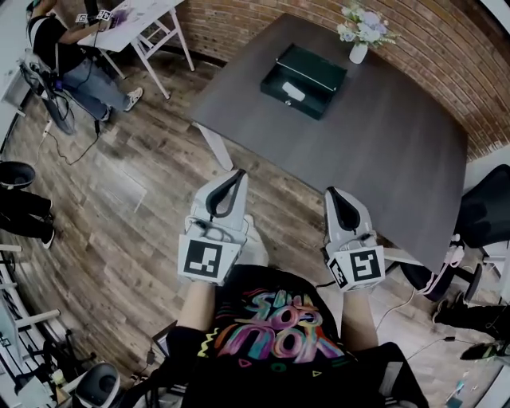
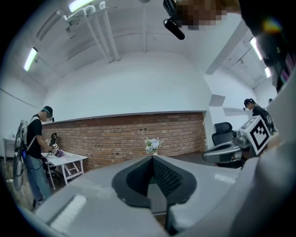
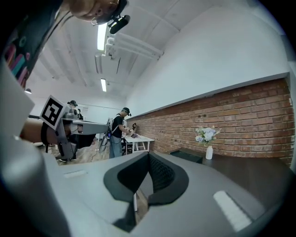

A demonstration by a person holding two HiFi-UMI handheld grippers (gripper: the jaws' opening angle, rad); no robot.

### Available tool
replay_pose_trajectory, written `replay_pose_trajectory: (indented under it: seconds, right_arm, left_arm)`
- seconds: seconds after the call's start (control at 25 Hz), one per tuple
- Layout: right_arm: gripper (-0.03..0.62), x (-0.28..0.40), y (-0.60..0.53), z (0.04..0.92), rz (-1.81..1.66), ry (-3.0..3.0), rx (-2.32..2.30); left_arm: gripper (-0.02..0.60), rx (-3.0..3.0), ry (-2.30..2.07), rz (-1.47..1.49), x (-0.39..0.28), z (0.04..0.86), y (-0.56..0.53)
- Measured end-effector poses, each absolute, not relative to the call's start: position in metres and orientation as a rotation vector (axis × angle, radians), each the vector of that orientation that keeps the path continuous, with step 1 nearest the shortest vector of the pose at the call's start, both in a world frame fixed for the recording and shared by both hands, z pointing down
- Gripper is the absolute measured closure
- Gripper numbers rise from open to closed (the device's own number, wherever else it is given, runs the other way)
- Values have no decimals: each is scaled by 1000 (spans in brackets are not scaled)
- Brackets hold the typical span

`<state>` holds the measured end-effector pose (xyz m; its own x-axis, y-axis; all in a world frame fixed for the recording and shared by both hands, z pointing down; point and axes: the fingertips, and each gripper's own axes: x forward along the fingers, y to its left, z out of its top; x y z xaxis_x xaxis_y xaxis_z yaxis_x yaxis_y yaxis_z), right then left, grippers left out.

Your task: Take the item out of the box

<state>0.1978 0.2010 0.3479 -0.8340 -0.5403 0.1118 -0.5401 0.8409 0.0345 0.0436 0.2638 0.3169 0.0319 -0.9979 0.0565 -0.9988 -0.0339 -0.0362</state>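
Note:
An open dark green box (image 1: 304,80) sits on the far half of the dark grey table (image 1: 382,151), with a small white item (image 1: 293,92) lying inside it. Both grippers hover side by side over the floor near the table's front edge, well short of the box. My left gripper (image 1: 237,175) is shut and empty; its jaws meet at the tip (image 2: 151,158). The right gripper (image 1: 331,194) also has its jaws closed together with nothing between them (image 3: 148,154). The box (image 3: 187,156) shows low and dark in the right gripper view.
A white vase of flowers (image 1: 358,38) stands at the table's far corner by the brick wall (image 1: 263,24). A person (image 1: 72,52) works at a white folding table (image 1: 139,20) at the far left. A black office chair (image 1: 484,215) stands to the right, with cables on the wood floor.

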Motion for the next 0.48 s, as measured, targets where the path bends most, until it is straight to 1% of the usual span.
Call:
replay_pose_trajectory:
  seconds: [0.48]
  right_arm:
    - [592, 93, 102, 346, 15, -2832, 956]
  left_arm:
    - [580, 2297, -2057, 111, -67, 324, 157]
